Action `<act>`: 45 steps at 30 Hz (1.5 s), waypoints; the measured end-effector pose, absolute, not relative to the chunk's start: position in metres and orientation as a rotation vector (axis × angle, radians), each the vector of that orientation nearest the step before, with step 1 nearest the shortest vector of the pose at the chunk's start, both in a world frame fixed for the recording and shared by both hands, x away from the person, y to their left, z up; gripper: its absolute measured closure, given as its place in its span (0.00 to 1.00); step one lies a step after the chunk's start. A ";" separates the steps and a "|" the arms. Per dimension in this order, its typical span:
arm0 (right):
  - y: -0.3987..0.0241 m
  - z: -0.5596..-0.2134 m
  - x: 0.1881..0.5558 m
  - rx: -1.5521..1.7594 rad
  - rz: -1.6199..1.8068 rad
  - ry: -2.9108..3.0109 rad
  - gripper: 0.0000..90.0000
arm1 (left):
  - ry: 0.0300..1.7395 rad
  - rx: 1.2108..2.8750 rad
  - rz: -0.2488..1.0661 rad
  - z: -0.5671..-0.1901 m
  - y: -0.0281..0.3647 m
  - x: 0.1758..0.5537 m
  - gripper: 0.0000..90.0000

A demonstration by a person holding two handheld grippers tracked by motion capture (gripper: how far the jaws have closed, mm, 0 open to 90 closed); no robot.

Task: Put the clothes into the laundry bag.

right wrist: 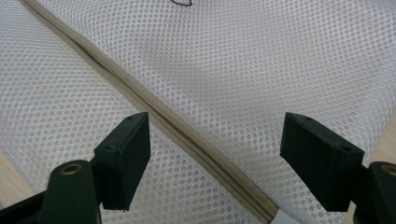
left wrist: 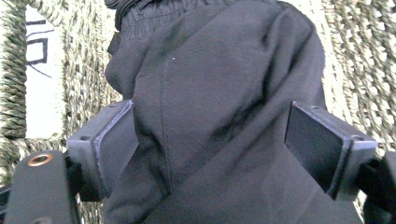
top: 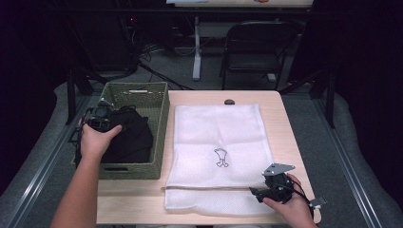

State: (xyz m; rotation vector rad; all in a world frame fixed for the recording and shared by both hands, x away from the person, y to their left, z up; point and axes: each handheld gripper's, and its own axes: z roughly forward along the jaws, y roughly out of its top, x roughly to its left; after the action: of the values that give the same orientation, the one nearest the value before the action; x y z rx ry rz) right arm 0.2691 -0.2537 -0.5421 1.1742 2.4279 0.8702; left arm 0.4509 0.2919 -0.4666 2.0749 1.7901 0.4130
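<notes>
Black garment [left wrist: 210, 116] bunched in basket [top: 159, 114], axis unreadable, between wide-open left gripper [left wrist: 210, 140] fingers; right gripper [right wrist: 215, 158] fingers open over mesh bag [right wrist: 280, 70] zipper [right wrist: 187, 135], which runs diagonally.

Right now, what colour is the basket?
Green woven basket, best seen in the high view.

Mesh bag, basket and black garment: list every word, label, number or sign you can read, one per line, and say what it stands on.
No readable text.
White mesh bag: a small dark outline drawing, a figure and no letters.
Woven basket: a pale tag with dark strokes, too blurred and cut off to read.
Black garment: no label visible.
</notes>
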 end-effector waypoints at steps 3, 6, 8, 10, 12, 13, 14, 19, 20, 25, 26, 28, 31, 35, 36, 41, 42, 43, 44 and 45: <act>-0.253 -0.543 0.269 1.168 0.870 2.431 0.27 | 1.798 2.062 0.402 -0.470 0.293 0.453 0.18; -0.253 -0.543 0.269 1.164 0.867 2.433 0.27 | 1.803 2.067 0.399 -0.473 0.293 0.454 0.17; -0.252 -0.543 0.269 1.170 0.869 2.433 0.27 | 1.813 2.069 0.397 -0.476 0.293 0.456 0.16; -0.252 -0.543 0.269 1.157 0.874 2.434 0.27 | 1.824 2.055 0.404 -0.478 0.293 0.457 0.13; -0.253 -0.543 0.269 1.154 0.875 2.433 0.27 | 1.833 2.040 0.397 -0.481 0.292 0.459 0.13; -0.253 -0.543 0.269 1.159 0.876 2.431 0.27 | 1.834 2.042 0.381 -0.482 0.291 0.459 0.13; -0.253 -0.543 0.269 1.156 0.877 2.431 0.27 | 1.833 2.043 0.379 -0.484 0.291 0.460 0.12; -0.255 -0.543 0.269 1.159 0.874 2.432 0.27 | 1.830 2.058 0.344 -0.490 0.286 0.463 0.11; -0.255 -0.543 0.269 1.159 0.874 2.434 0.27 | 1.833 2.072 0.346 -0.490 0.285 0.464 0.11; -0.254 -0.543 0.269 1.154 0.880 2.435 0.27 | 1.835 2.070 0.324 -0.494 0.281 0.466 0.12; -0.255 -0.543 0.269 1.153 0.879 2.434 0.27 | 1.836 2.070 0.327 -0.494 0.281 0.466 0.12; -0.255 -0.543 0.269 1.159 0.878 2.432 0.27 | 1.834 2.071 0.318 -0.495 0.279 0.467 0.12; -0.255 -0.543 0.269 1.163 0.878 2.432 0.27 | 1.839 2.070 0.309 -0.497 0.277 0.468 0.12; -0.254 -0.544 0.269 1.159 0.876 2.440 0.27 | 1.844 2.072 0.308 -0.500 0.274 0.470 0.12; -0.254 -0.544 0.269 1.159 0.876 2.441 0.27 | 1.845 2.073 0.303 -0.500 0.273 0.470 0.12; -0.255 -0.544 0.270 1.162 0.872 2.441 0.27 | 1.852 2.094 0.333 -0.504 0.268 0.472 0.12; -0.255 -0.544 0.270 1.159 0.873 2.443 0.27 | 1.851 2.101 0.343 -0.505 0.267 0.472 0.12; -0.255 -0.544 0.269 1.160 0.875 2.443 0.27 | 1.853 2.102 0.344 -0.505 0.267 0.472 0.12; -0.255 -0.544 0.269 1.160 0.877 2.444 0.27 | 1.856 2.100 0.339 -0.505 0.267 0.472 0.12; -0.255 -0.544 0.269 1.160 0.877 2.444 0.27 | 1.858 2.099 0.337 -0.505 0.268 0.473 0.12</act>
State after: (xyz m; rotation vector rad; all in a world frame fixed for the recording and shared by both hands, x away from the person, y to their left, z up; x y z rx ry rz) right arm 0.2694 -0.2546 -0.5443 1.1601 2.4440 0.8771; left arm 0.4725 0.2677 -0.5052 2.0991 1.8580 0.3370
